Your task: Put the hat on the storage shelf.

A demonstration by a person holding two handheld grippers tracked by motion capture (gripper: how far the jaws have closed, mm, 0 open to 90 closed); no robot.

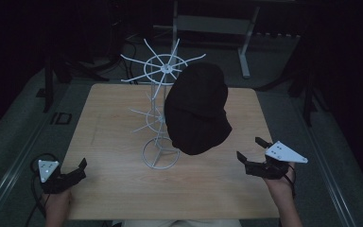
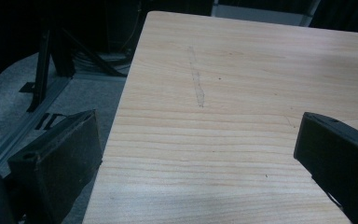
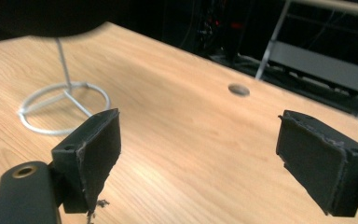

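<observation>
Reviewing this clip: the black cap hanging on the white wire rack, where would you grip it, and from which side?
Probably the lower edge of the black cap, approached from the right gripper side. That edge hangs free off the white wire rack toward the person, offering thin fabric for open jaws, while the rack's prongs crowd the cap's left side.

The left gripper [image 1: 78, 169] is low at the near left, held by the left hand [image 1: 56, 201]. Its jaws stand wide apart with nothing between them. The right gripper [image 1: 251, 150] is at the near right, held by the right hand [image 1: 280, 182]. Its jaws are also wide apart and hold nothing. Both grippers point forward.
</observation>
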